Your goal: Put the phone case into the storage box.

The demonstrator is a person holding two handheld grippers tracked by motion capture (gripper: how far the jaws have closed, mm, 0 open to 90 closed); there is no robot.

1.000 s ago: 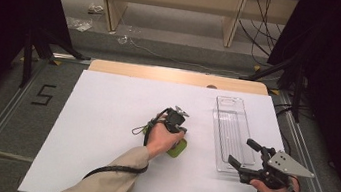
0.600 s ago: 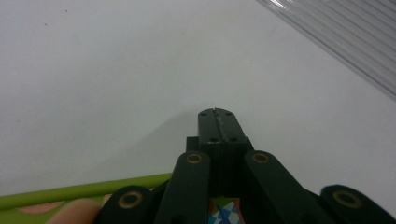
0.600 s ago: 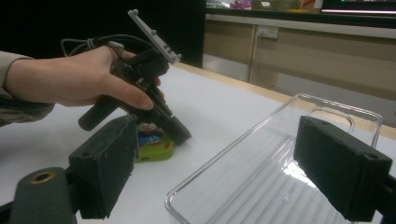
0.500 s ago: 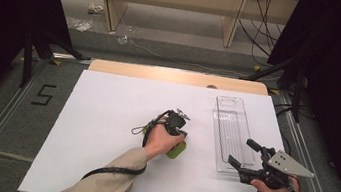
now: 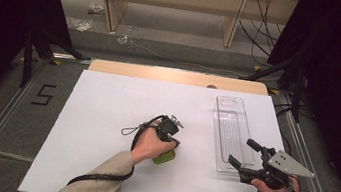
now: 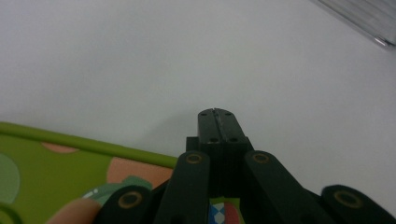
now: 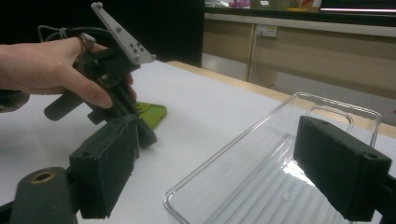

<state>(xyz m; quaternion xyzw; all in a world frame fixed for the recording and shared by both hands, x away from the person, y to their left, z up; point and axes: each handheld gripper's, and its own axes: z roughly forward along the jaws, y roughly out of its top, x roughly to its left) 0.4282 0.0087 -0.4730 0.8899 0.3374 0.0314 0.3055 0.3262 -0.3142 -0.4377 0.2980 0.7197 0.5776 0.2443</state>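
A flat lime-green piece [image 5: 164, 156] with orange and green patches lies on the white table, partly under the person's left hand. My left gripper [image 5: 172, 141] points down at the table just beyond it, jaws shut with nothing between them. In the left gripper view the shut left gripper [image 6: 217, 114] hovers over bare white table, with the green piece [image 6: 70, 158] at lower left and a fingertip at its edge. My right gripper [image 5: 245, 156] stands open at the near end of a clear plastic tray [image 5: 230, 129]. The right gripper view looks between its open jaws at the clear tray [image 7: 261, 186], empty.
The white table sheet [image 5: 105, 117] has free room at left and along the front. A wooden strip [image 5: 176, 75] borders its far edge. Metal rails and a floor mark "5" [image 5: 43, 94] lie to the left. In the right gripper view the left gripper [image 7: 144, 135] stands beside the green piece [image 7: 152, 112].
The left hand, its gripper and the green piece have shifted a little left and toward the near edge. The right gripper has kept still.
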